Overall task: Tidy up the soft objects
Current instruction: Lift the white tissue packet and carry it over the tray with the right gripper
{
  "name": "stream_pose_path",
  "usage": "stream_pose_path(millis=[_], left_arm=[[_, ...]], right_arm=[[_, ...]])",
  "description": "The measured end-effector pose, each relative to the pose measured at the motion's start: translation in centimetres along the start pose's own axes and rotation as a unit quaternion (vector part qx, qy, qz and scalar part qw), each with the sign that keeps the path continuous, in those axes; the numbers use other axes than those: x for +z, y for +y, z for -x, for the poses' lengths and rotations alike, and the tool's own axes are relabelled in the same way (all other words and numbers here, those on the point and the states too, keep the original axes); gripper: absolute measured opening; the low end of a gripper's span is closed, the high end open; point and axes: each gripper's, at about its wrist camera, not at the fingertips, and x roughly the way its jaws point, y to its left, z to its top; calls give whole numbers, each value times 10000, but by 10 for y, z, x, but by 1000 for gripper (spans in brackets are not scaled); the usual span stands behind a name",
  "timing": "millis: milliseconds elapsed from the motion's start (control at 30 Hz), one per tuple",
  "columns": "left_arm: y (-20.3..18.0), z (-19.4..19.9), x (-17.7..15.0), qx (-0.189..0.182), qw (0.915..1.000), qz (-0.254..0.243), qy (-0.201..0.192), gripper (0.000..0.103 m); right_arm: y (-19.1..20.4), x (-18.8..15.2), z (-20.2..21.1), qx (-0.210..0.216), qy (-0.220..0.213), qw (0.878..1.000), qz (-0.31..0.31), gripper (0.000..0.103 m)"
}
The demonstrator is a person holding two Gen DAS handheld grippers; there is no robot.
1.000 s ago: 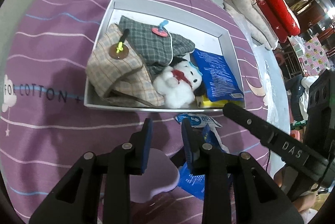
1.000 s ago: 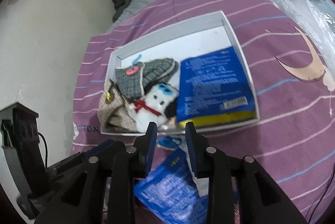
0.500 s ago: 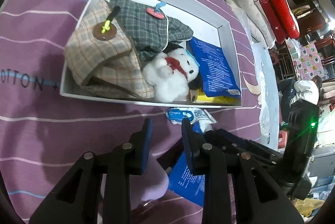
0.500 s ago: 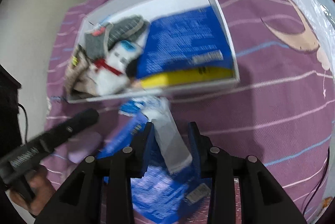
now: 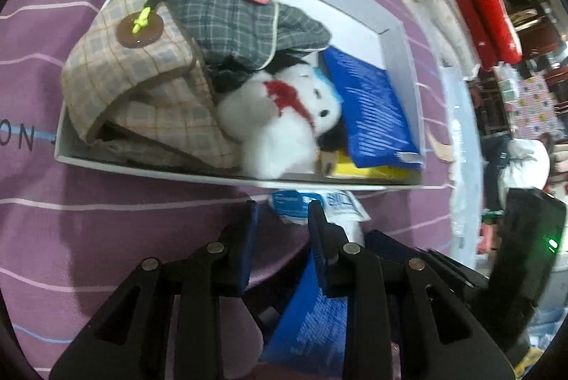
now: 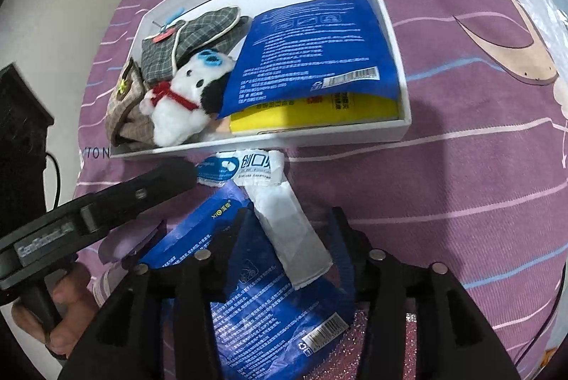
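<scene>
Right wrist view shows the white bandage pack (image 6: 284,220) lying on top of a blue pouch (image 6: 255,291) on the purple bedspread (image 6: 461,184), just short of the white box (image 6: 319,138), with the right gripper (image 6: 287,231) straddling it; its jaws have just been opening and stand apart on either side of the pack without pressing it. Closing here could well pinch the pouch beneath along with the pack, or catch only a thin edge so the slick wrapper slips out on the lift. The left gripper (image 5: 280,216) hangs partly open with nothing between its jaws, very near the same pile, so the two tools could knock together. Inside the box, the white plush dog (image 6: 177,110), two plaid fabric pieces (image 5: 149,71) and a blue packet (image 6: 312,46) crowd the space, and a careless drop may land on the rim.
</scene>
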Motion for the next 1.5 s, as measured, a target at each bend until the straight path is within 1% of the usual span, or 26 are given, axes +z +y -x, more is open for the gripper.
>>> stream_pose_path(millis=[100, 200, 300, 333, 367, 467, 600, 667, 900, 967, 1000, 1100, 1167, 1200, 1233, 1267, 1300, 1333, 1433, 1500], left_arm=[[-3, -3, 1, 64, 9999, 47, -86, 30], [-8, -11, 2, 151, 9999, 28, -58, 30], [-13, -15, 0, 327, 9994, -34, -116, 30], [-16, -14, -2, 379, 9991, -84, -152, 23], [-17, -13, -3, 378, 9991, -113, -170, 13], [-19, -7, -5, 211, 9994, -184, -183, 10], [-19, 9, -6, 85, 9990, -225, -379, 7], [-17, 18, -6, -42, 9987, -220, -450, 6], [-12, 49, -9, -287, 9949, -277, -927, 5], [-13, 52, -9, -314, 9941, -288, -1001, 5], [-13, 53, -9, -323, 9937, -302, -1026, 5], [-14, 55, -9, -308, 9933, -321, -1065, 5], [-14, 56, -9, -258, 9933, -342, -1071, 5], [-13, 56, -9, -232, 9935, -355, -1060, 5], [-13, 56, -9, -216, 9937, -361, -1036, 5], [-12, 55, -9, -186, 9943, -358, -990, 5], [-12, 54, -9, -152, 9947, -351, -955, 5], [-12, 53, -9, -82, 9950, -360, -930, 5], [-11, 53, -10, 27, 9948, -394, -935, 5], [-11, 54, -11, -6, 9947, -415, -937, 5]], right_arm=[[1, 0, -1, 14, 9, 10000, 37, 48], [-3, -1, 1, 33, -25, 10000, -5, 47], [-9, 1, 2, 23, -89, 9999, -135, 44], [-11, 0, 3, 38, -92, 9998, -158, 40], [-13, 0, 3, 41, -99, 9998, -179, 38], [-18, -1, 5, 124, -135, 9995, -258, 32], [-25, 0, 11, 293, -266, 9984, -398, 21], [-27, 1, 15, 353, -344, 9979, -429, 16], [-23, -1, 41, 668, -760, 9941, -389, 15], [-21, -1, 45, 762, -829, 9930, -357, 14], [-19, 0, 44, 773, -819, 9931, -324, 14], [-17, 2, 38, 598, -737, 9949, -331, 14], [-17, 4, 32, 302, -676, 9967, -326, 15], [-20, 3, 31, 249, -666, 9969, -347, 20], [-21, 3, 30, 206, -664, 9969, -364, 28], [-22, 4, 28, 171, -661, 9970, -358, 34], [-22, 4, 26, 125, -644, 9973, -318, 46], [-21, 4, 24, 91, -622, 9977, -267, 53], [-18, 2, 15, -21, -466, 9988, -122, 54], [-14, 3, 3, -180, -343, 9992, -115, 54]])
